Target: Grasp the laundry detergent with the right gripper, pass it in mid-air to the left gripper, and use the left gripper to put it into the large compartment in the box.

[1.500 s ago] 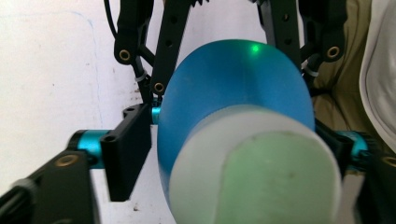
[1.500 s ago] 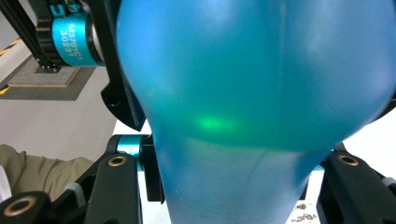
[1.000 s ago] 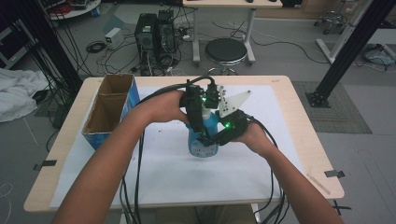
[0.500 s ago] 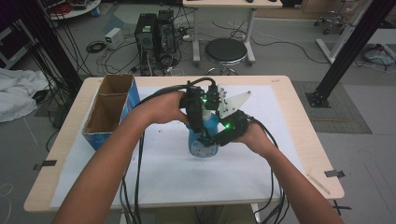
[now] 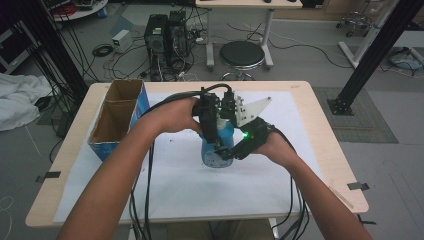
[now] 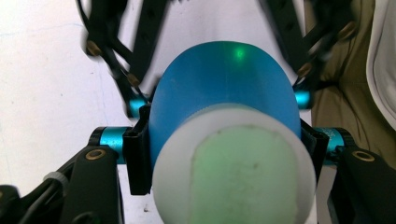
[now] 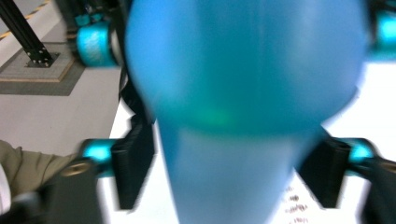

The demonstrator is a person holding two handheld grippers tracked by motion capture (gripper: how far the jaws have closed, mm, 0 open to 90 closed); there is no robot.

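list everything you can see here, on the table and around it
bottle: 1, blue with a white cap, upright mid-table, held between both grippers
cardboard box: 1, brown inside and blue outside, open, left part of table
paper sheet: 1, white, covers most of the tabletop
table: 1, light wood
stool: 1, black round seat, on the floor beyond the table
computer towers: 2, black, on the floor beyond the table
cloth: 1, white, on the floor at left
left gripper: 1, black, jaws on the cap end
right gripper: 1, black, jaws on the blue body
forearms: 2, come in from the bottom
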